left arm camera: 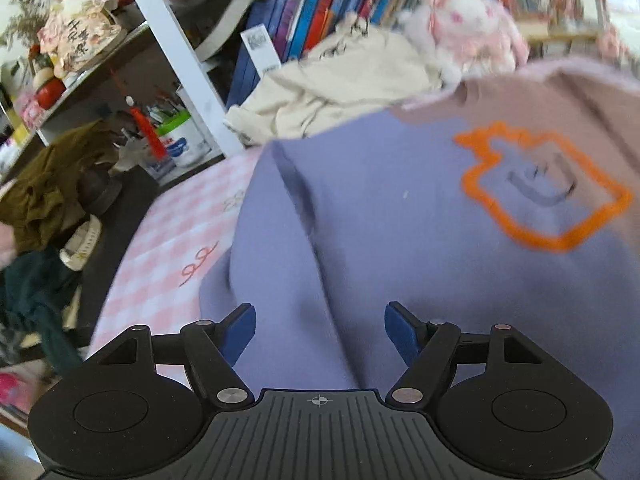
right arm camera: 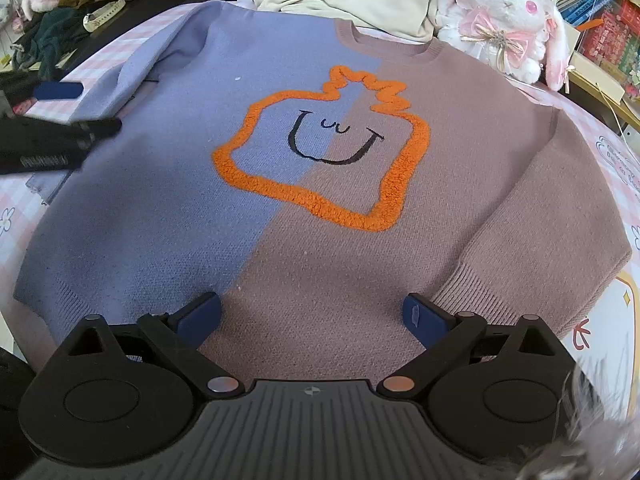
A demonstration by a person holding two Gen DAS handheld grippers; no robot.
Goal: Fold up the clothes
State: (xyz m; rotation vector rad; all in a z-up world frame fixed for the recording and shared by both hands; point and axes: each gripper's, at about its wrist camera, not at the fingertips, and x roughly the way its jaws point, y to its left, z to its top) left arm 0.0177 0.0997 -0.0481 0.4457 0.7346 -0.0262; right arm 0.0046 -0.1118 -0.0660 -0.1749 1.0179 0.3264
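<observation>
Two-tone sweater [right arm camera: 320,200] lies face up on the pink checked bed [left arm camera: 160,248]. Both tools gape empty: left tool [left arm camera: 320,332] over the purple sleeve [left arm camera: 288,216], right tool [right arm camera: 316,320] at the hem. I'd pinch the sleeve edge cleanly, then fold inward.

Left wrist view: low, close over two-tone purple-and-mauve knit sweater [left arm camera: 360,220], facing shelves. Right wrist view: higher, facing collar. Shared: orange outline motif [right arm camera: 320,148].
</observation>
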